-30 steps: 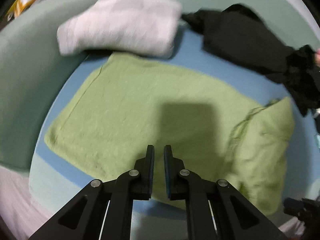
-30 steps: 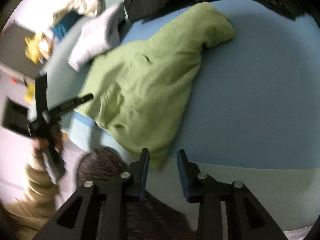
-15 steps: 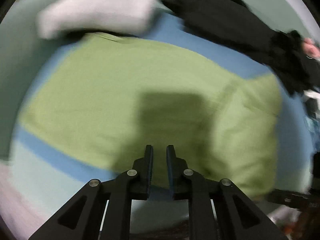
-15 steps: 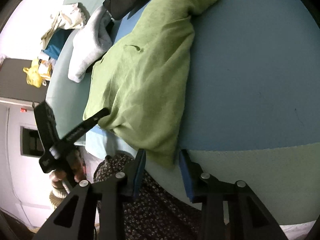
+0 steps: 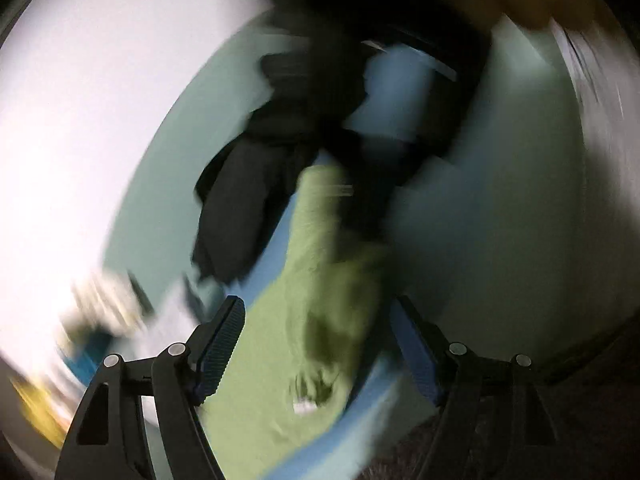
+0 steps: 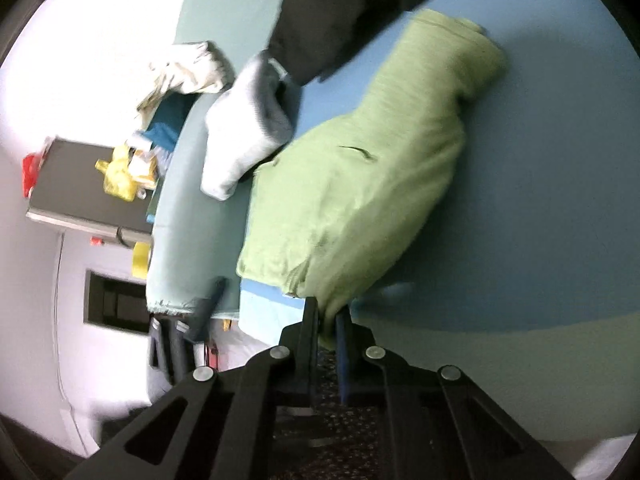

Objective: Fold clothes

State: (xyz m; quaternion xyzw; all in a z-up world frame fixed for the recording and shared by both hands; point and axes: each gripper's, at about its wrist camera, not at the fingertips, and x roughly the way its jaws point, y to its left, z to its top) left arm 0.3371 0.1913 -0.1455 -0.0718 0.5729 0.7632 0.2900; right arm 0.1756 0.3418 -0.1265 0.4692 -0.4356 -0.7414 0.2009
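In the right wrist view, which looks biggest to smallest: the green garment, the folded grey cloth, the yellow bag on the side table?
1. Light green fabric garment, spread across the blue surface.
2. Folded pale grey cloth.
3. Crumpled yellow plastic bag, though it lies farther from the camera, so its true size is unsure.

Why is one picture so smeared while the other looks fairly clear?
Left wrist view: heavy motion blur smears the green garment and black clothes; only the left gripper stays sharp. Right wrist view: mostly crisp, fisheye-curved, with the white wall overexposed.
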